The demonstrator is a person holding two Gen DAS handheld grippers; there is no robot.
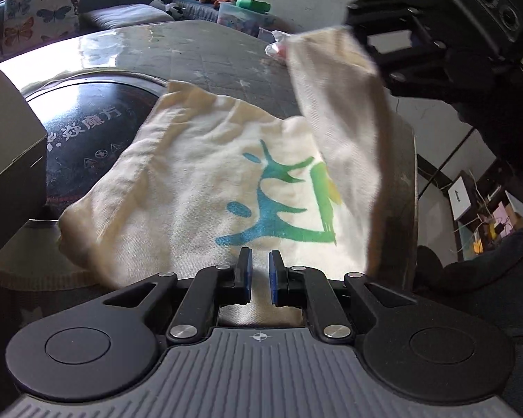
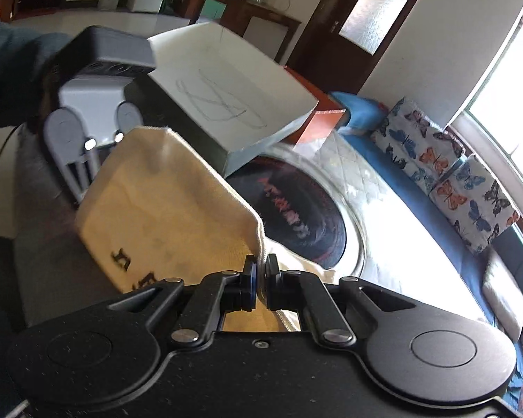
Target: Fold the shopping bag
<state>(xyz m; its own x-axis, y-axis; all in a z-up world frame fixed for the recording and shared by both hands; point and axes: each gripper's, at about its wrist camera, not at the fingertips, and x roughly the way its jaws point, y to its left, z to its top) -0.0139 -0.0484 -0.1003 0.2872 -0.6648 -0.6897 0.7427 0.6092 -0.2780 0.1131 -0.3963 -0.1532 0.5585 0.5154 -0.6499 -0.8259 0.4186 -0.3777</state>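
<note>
At the near edge of the left wrist view, the left tongs are seen with a narrow gap between the blue pads, the cloth of the bag lying in that gap; whether it is pinched cannot be told. The bag is spread on the worktop, its blue-green print facing up. Its right side is lifted and folded over, the raised corner being held by the right tongs. In the right wrist view, those tongs are clamped on the bag's hemmed edge. Just beyond the bag a dark round mat lies on the worktop, partly covered by it. A box stands beside the mat. Farther off, butterfly cushions are lined along a blue sofa.
</note>
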